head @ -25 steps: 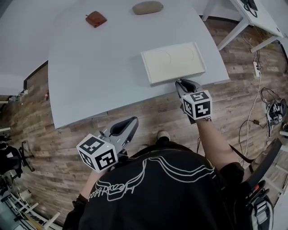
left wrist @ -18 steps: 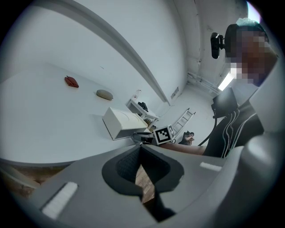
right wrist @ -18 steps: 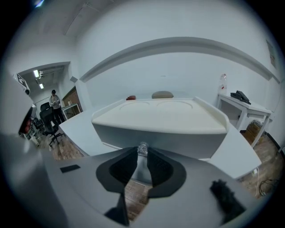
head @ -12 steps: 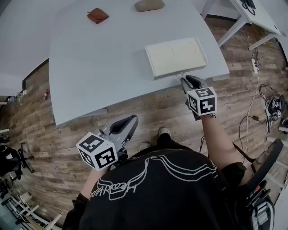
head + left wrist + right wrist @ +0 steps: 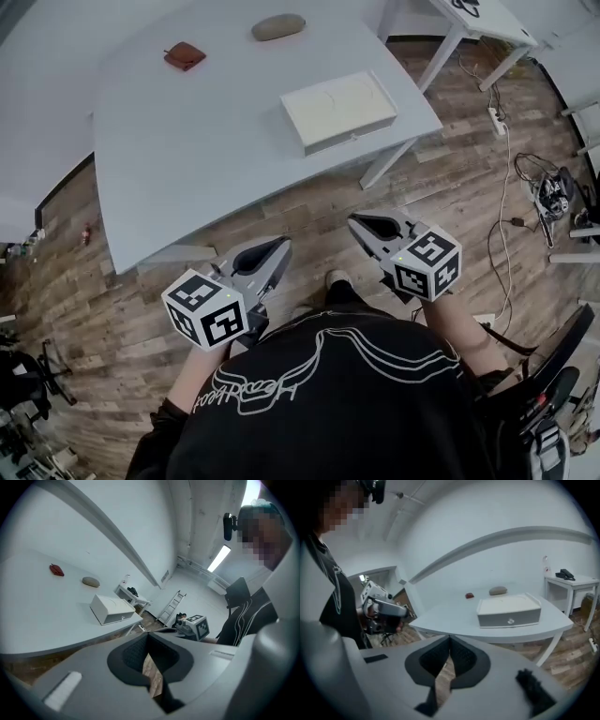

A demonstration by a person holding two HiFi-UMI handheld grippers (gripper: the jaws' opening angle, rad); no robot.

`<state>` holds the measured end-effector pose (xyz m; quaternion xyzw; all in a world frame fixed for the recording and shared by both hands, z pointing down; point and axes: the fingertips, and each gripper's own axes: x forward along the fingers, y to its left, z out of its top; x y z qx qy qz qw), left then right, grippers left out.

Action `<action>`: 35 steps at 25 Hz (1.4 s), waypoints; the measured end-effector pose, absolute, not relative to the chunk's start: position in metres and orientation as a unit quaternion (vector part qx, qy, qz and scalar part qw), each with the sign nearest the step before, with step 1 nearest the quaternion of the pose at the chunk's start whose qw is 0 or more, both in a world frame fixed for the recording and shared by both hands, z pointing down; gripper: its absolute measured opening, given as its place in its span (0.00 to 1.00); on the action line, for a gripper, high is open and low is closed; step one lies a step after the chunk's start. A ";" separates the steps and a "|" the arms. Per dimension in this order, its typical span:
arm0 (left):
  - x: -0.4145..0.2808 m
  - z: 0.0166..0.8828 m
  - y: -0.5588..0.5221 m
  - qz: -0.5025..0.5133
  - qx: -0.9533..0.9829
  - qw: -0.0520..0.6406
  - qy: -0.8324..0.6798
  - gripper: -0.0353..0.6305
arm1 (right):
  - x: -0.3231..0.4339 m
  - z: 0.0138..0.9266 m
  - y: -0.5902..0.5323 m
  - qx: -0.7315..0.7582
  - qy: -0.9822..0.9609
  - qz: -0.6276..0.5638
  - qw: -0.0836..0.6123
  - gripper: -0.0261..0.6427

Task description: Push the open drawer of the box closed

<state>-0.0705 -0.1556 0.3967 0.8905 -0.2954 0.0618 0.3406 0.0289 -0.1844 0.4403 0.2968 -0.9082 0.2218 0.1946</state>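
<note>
The white box lies near the right front edge of the grey table; its drawer front with a small knob sits flush with the box. My right gripper is shut and empty, held over the wooden floor well short of the table. Beside it, my left gripper is also shut and empty, low near the person's body. The box shows far off in the left gripper view, beyond that gripper's closed tips. In the right gripper view the jaws meet with nothing between them.
A brown pouch and a grey oval object lie at the table's far side. A white side table stands to the right. Cables and a power strip lie on the floor at right.
My right gripper has drawn back from the box's front edge toward the body. The whole view has moved away from the table. The left gripper has barely moved.
</note>
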 end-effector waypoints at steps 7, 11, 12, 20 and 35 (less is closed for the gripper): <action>-0.068 0.374 -0.103 0.078 0.916 0.299 -0.254 0.06 | -0.017 0.390 -0.093 0.230 -0.933 0.244 0.131 0.05; -0.075 0.363 -0.080 0.080 0.925 0.281 -0.244 0.06 | -0.028 0.381 -0.070 0.233 -0.930 0.264 0.103 0.05; -0.076 0.360 -0.076 0.080 0.926 0.278 -0.242 0.06 | -0.031 0.378 -0.064 0.233 -0.931 0.261 0.101 0.05; -0.077 0.355 -0.054 0.077 0.931 0.268 -0.234 0.06 | -0.041 0.370 -0.041 0.238 -0.936 0.239 0.102 0.05; -0.075 0.354 -0.054 0.079 0.933 0.269 -0.225 0.06 | -0.044 0.367 -0.041 0.241 -0.937 0.235 0.098 0.05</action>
